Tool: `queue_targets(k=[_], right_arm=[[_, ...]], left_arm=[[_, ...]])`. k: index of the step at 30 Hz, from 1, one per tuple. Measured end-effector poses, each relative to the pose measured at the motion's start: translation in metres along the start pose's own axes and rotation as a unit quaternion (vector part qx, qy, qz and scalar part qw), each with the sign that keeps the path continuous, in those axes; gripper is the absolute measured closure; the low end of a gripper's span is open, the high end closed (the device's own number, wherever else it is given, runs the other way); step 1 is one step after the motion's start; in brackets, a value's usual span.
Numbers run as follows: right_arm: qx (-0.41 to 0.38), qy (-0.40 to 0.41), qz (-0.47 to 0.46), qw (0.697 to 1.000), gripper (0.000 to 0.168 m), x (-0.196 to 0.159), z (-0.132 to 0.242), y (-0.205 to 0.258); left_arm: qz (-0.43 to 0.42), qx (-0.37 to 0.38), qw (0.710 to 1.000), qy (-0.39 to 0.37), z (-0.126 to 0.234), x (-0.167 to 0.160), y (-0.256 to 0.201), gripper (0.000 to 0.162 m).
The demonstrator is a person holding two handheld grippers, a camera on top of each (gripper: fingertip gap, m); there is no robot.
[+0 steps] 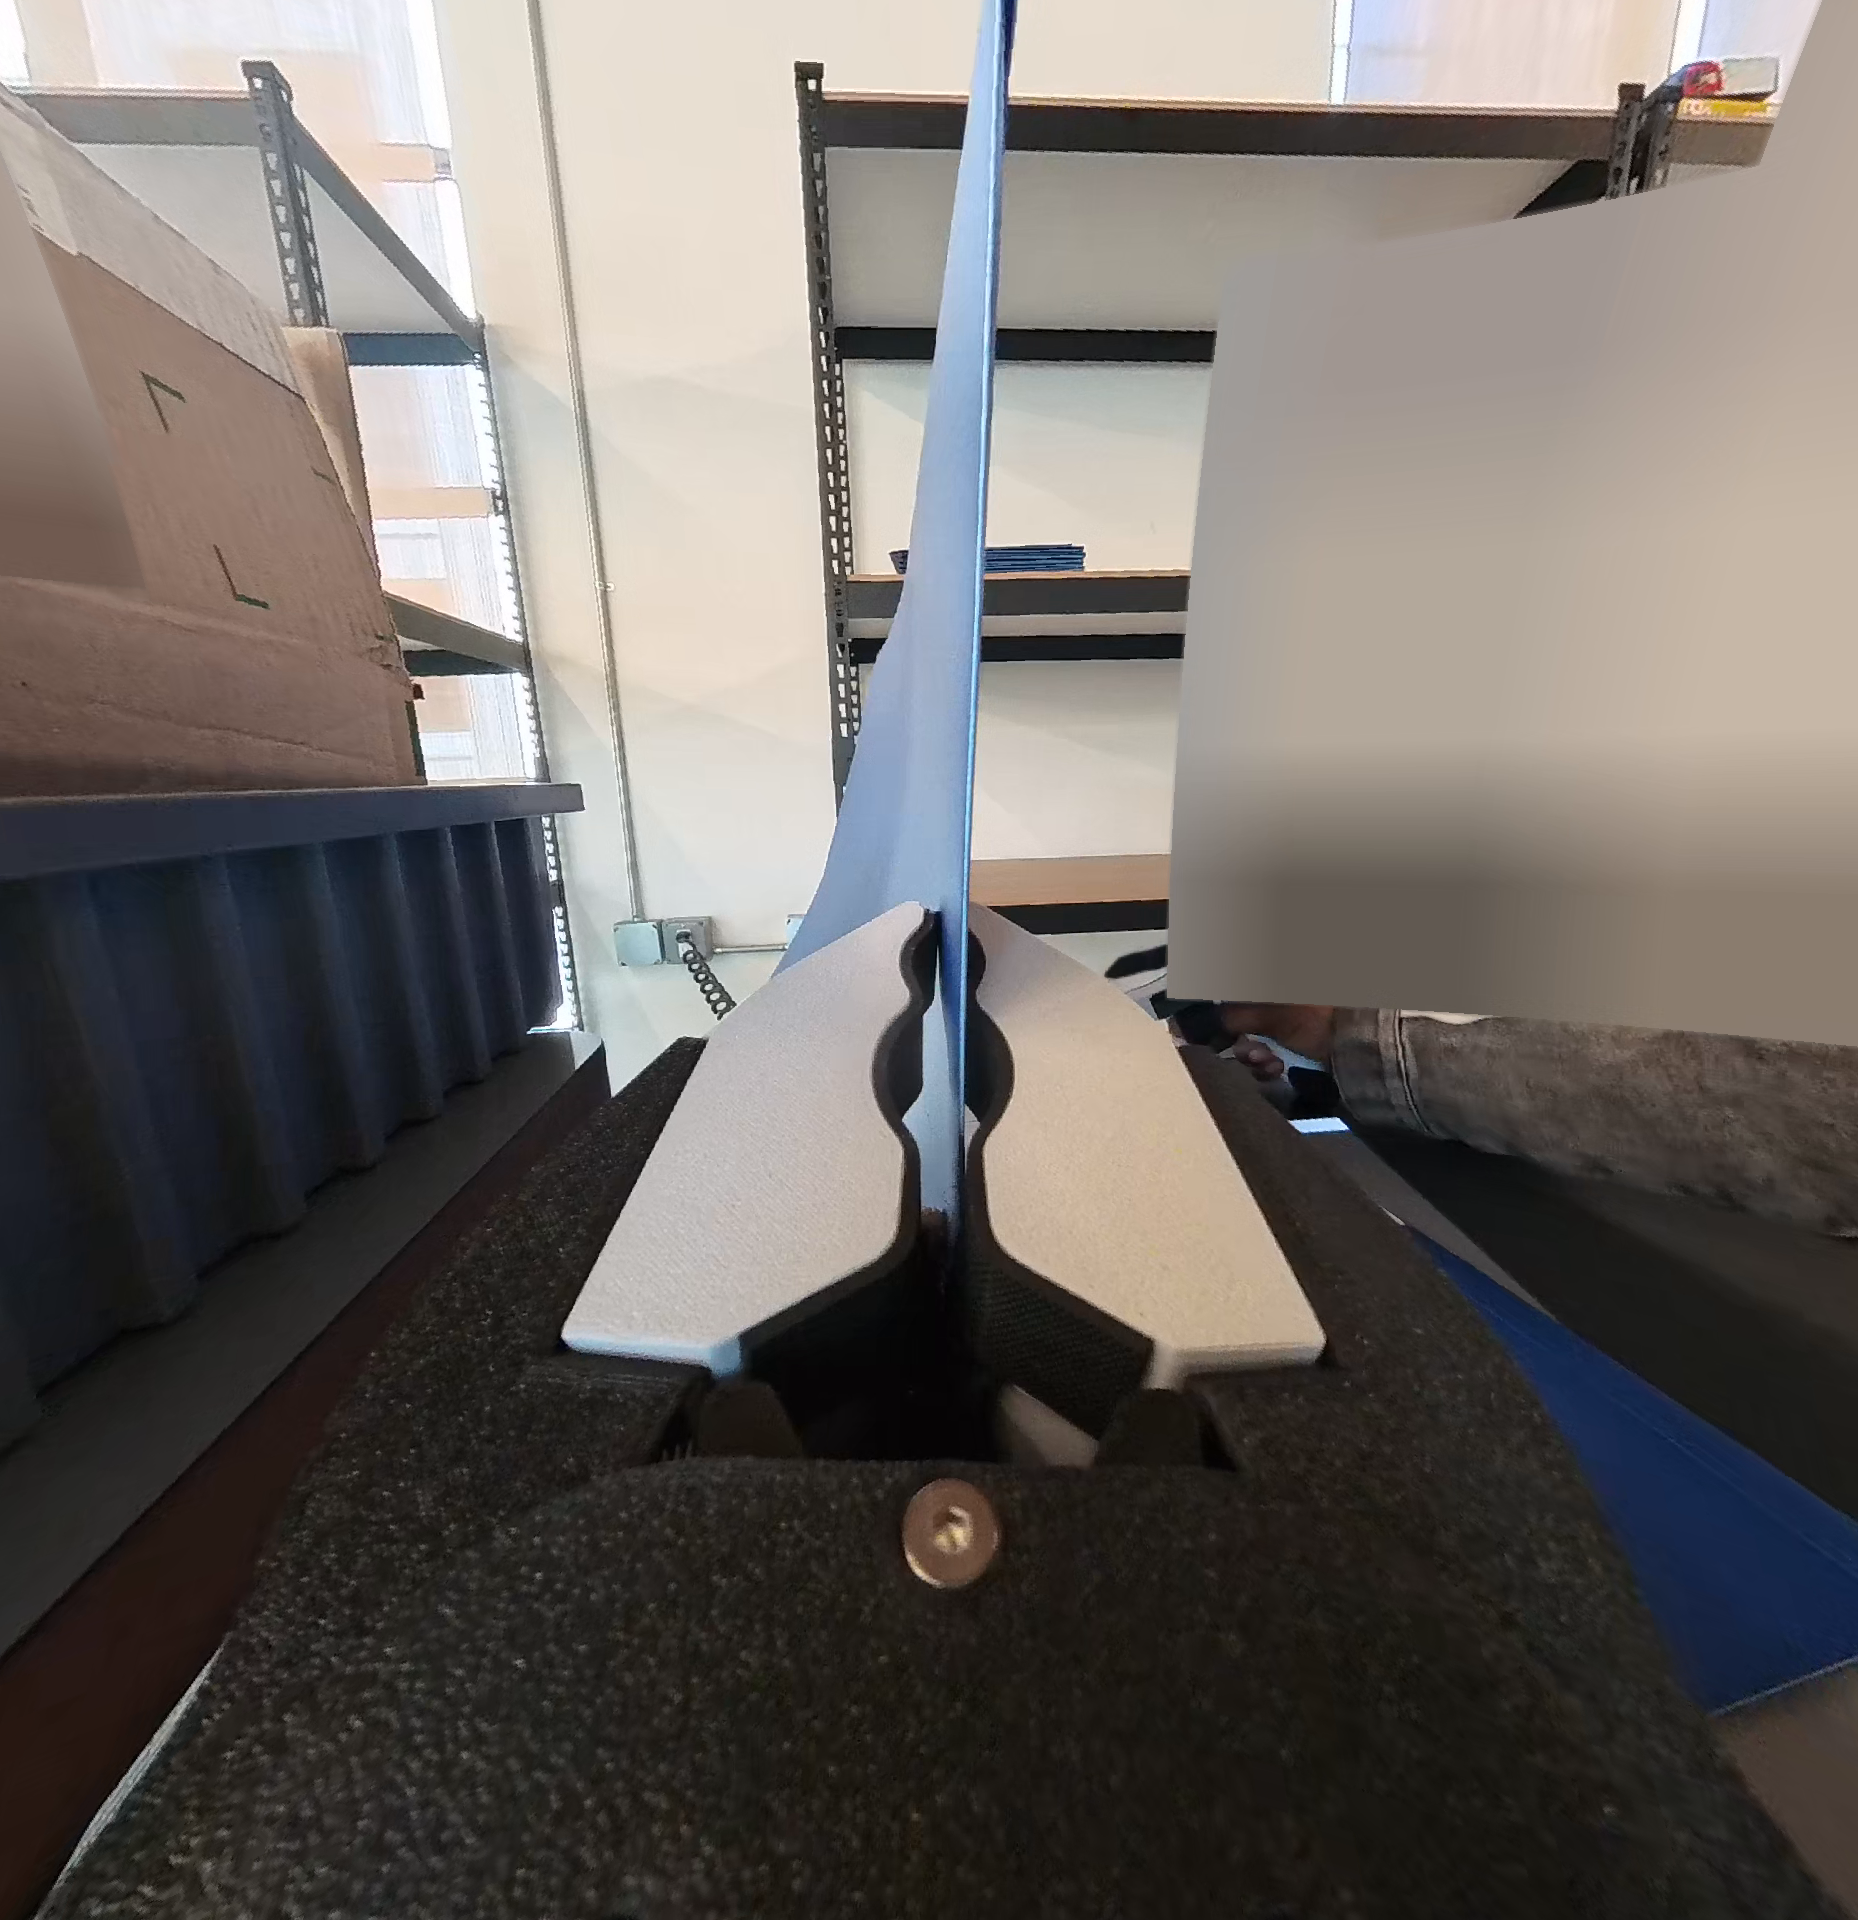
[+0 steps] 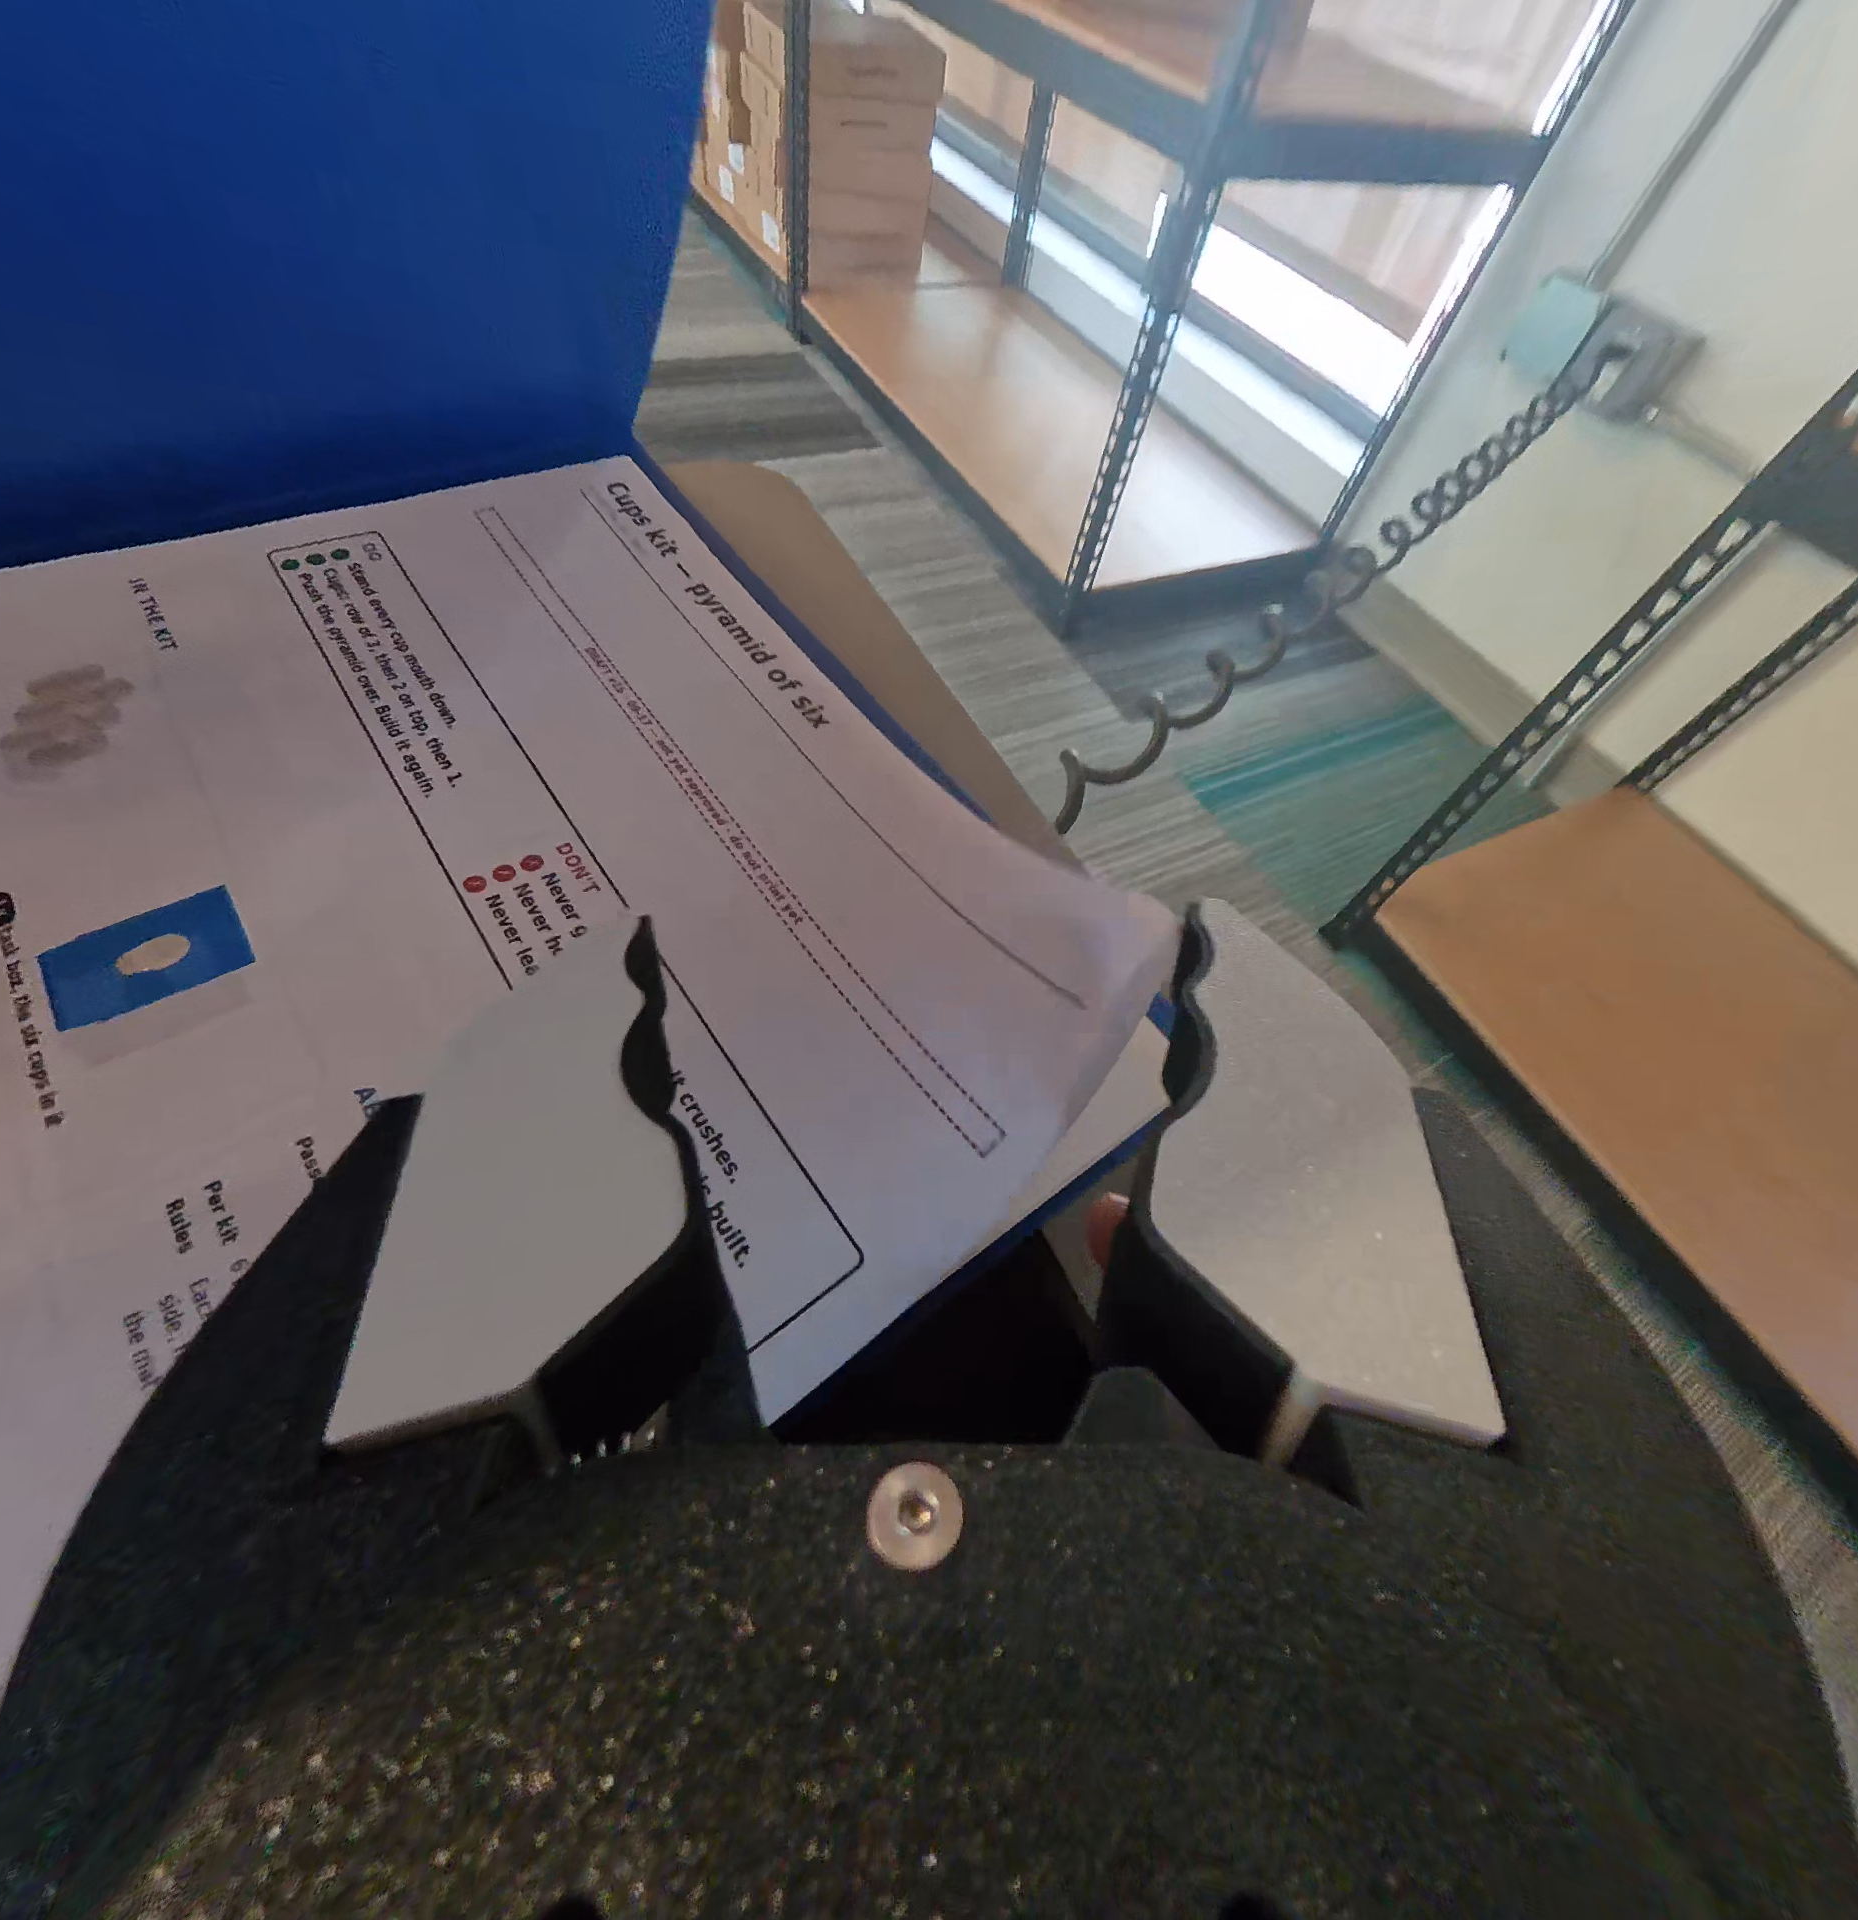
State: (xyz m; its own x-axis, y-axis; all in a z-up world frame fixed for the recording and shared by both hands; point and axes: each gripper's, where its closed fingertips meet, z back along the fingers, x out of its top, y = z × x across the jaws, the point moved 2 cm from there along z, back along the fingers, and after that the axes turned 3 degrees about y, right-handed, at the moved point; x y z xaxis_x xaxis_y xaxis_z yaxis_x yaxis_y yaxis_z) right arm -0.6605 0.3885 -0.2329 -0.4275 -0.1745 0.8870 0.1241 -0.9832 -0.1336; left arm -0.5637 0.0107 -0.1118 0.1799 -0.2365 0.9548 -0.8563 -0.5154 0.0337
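Left gripper: your left gripper is closed on the blue folder cover; its two fingers pinch the thin edge at frame centre.
Folder cover: it rises upright from between the fingers to the top edge of the left wrist view, bowing slightly leftward low down.
Right gripper: your right gripper stands with its fingers spread wide, clamping nothing.
Printed sheet: the white printed sheet lies on the open folder's lower flap; its near right corner curls up in the gap between the fingers, close to the right finger.
Contact: you cannot tell whether either finger touches the sheet.
Surroundings: metal shelving, a coiled cable and cardboard boxes fill the background.
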Motion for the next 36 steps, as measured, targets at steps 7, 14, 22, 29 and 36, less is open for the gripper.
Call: queue_targets(k=[7, 14, 22, 29, 36], right_arm=[[0.007, -0.010, 0.023, 1.000, 0.099, 0.002, 0.000, 0.004], [-0.020, -0.003, 0.009, 1.000, 0.102, 0.001, -0.001, -0.005], [-0.049, -0.004, 0.026, 0.998, 0.097, 0.001, -0.001, -0.008], [-0.050, -0.014, 0.022, 0.998, 0.093, 0.003, 0.001, -0.009], [-0.057, -0.028, 0.024, 0.998, 0.093, 0.005, 0.004, -0.010]], left_arm=[[0.000, 0.000, 1.000, 0.000, 0.000, 0.000, 0.000, 0.161], [-0.001, -0.001, 1.000, 0.000, 0.000, 0.000, 0.000, 0.161], [-0.002, 0.001, 1.000, -0.001, 0.001, 0.000, 0.000, 0.161], [-0.003, 0.001, 1.000, -0.002, 0.001, 0.000, 0.000, 0.161], [-0.004, 0.001, 1.000, -0.002, 0.001, 0.000, 0.000, 0.161]])
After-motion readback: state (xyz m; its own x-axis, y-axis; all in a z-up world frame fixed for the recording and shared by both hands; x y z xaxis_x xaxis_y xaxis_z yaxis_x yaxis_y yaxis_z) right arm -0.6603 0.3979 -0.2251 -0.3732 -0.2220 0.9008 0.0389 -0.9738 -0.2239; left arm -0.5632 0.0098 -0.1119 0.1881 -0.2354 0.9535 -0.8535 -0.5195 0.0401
